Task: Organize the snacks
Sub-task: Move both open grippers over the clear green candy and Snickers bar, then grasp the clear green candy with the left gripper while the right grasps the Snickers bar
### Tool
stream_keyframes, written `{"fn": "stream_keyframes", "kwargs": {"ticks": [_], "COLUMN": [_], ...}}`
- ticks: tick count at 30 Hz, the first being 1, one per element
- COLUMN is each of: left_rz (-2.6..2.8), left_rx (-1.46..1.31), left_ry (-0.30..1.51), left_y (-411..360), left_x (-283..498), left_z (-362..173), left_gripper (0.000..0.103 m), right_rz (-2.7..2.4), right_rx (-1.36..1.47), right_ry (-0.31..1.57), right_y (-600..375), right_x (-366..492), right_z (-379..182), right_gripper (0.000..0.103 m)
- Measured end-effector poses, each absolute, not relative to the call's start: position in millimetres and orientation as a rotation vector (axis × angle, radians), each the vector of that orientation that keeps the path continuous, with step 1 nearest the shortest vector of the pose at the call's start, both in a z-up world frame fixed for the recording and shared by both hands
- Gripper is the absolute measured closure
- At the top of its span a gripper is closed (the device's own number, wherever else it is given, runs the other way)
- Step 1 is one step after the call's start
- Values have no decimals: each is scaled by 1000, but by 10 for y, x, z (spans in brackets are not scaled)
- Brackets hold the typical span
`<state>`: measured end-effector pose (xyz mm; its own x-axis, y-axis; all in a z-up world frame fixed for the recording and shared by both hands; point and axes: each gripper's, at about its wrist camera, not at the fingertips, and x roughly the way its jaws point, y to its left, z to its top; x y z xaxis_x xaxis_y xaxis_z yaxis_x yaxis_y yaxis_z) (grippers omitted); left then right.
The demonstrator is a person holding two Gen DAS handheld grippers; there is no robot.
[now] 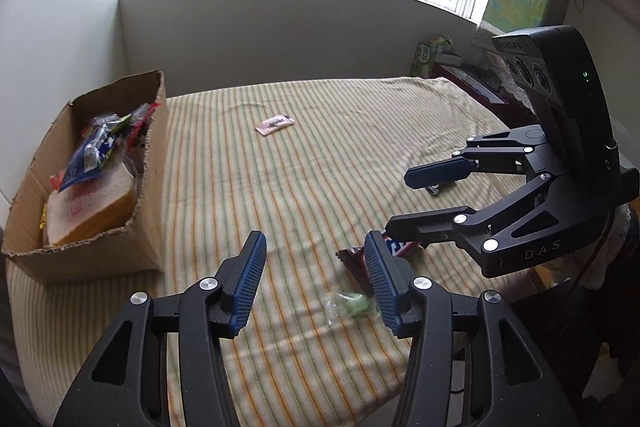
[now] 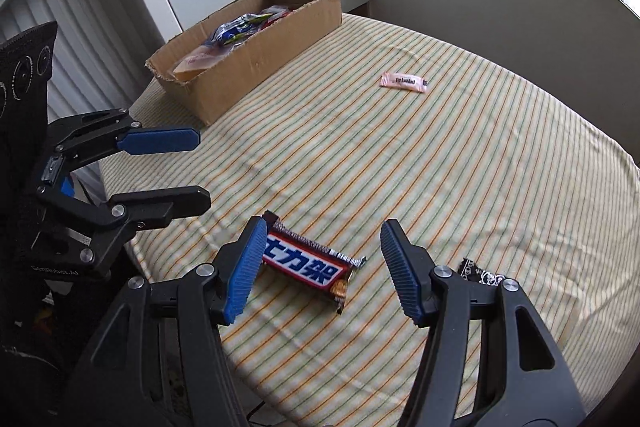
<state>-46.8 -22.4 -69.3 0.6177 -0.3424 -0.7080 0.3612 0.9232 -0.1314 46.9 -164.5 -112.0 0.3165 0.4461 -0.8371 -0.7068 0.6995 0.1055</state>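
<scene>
Step in hand: picking next loose snack for cardboard box (image 2: 256, 63), upper left of frame.

Right gripper (image 2: 322, 267) fingers apart, nothing held, chocolate bar (image 2: 308, 263) on cloth between them, lower centre.

Left gripper (image 1: 312, 283) fingers apart, empty, green candy (image 1: 354, 305) just right of its gap.

Next: lower, close on bar, carry to box.

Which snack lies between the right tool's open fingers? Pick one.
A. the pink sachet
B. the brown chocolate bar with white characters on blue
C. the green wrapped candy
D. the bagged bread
B: in the right wrist view the chocolate bar lies flat on the striped cloth between the fingers of the right tool, untouched; the pink sachet lies farther off.
</scene>
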Motion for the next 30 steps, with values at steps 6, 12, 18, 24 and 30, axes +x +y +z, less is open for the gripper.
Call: {"fn": "stream_keyframes", "kwargs": {"ticks": [6,12,18,24,30], "left_rz": [-417,-396,-376,-354,-350], "left_rx": [108,156,159,132,120], "left_ry": [893,923,921,905,894], "left_y": [-471,-530,-439,-333,-282], "left_x": [-559,-584,-522,-404,-349], "left_z": [-948,-1087,-1161,-1159,-1155], "left_gripper": [53,53,51,57,74], "right_rz": [777,769,739,723,742], "right_rx": [-347,-441,-499,-508,-492], "right_ry": [1005,997,991,983,997], "right_y": [-1678,-1500,-1307,-1175,-1056], "right_x": [366,318,382,467,536], "right_z": [-1257,-1356,-1438,-1472,-1507], "right_gripper": [41,41,41,42,50]}}
